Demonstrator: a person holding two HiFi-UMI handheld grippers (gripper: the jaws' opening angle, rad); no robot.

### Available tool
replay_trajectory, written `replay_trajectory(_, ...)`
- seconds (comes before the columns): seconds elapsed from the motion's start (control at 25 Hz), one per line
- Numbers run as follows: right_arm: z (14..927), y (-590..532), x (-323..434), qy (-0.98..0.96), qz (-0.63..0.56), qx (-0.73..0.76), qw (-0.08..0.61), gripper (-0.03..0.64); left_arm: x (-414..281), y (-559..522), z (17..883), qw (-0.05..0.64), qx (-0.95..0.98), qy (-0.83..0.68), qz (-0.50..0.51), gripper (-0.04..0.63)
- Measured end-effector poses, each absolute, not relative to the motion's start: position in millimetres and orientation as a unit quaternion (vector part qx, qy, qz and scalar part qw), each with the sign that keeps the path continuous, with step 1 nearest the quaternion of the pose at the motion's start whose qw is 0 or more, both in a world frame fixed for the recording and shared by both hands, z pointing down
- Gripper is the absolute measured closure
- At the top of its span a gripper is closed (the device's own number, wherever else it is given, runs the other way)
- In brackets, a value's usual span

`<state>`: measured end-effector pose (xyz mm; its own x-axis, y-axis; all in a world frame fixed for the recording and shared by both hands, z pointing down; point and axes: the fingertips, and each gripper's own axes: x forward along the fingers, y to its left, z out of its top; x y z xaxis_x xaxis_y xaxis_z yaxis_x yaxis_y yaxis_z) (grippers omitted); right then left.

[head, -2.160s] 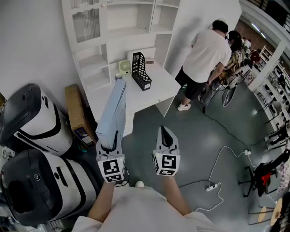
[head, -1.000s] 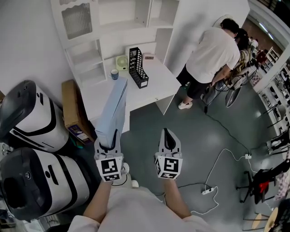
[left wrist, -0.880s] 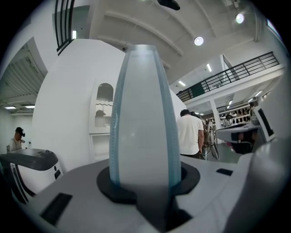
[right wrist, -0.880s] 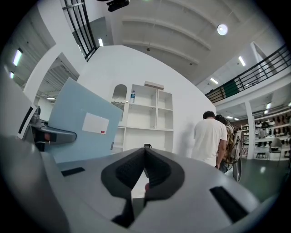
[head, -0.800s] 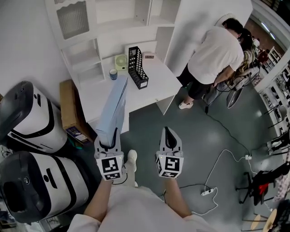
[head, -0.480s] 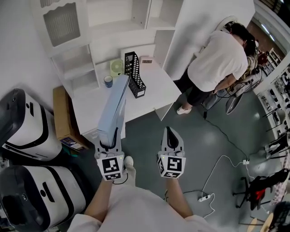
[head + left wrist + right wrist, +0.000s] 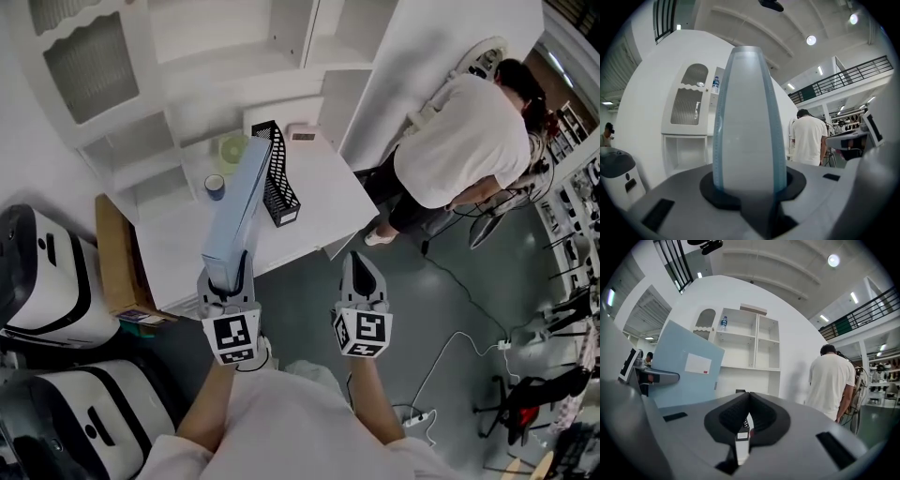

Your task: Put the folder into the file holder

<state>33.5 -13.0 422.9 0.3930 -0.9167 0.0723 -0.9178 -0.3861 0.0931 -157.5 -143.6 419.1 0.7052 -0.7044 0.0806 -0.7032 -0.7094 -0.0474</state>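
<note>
The left hand-held gripper (image 7: 228, 279) is clamped on the near edge of the light-blue folder (image 7: 239, 197), which stands on edge and reaches out ahead of it over the white desk (image 7: 328, 202). Beside it, the right hand-held gripper (image 7: 362, 270) has its jaws together on nothing. The black mesh file holder (image 7: 277, 178) stands ahead, just right of the folder's far end. This looks like the approach; next, the folder likely needs aligning with the holder's opening and lowering in.
</note>
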Motion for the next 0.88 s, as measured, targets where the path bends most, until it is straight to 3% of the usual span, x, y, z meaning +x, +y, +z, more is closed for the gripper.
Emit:
replay_trajectory(0.48, 434, -81, 127, -0.571, 0.014, 0.82, 0.038, 0.624, -90, -196, 418, 0.019, -0.907, 0.418, -0.052, 0.449)
replay_trajectory(0.88, 441, -204, 205, -0.689, 0.008, 0.723, 0.05, 0.624, 2, -250, 425, 0.004, -0.853, 0.518, -0.065, 0.449)
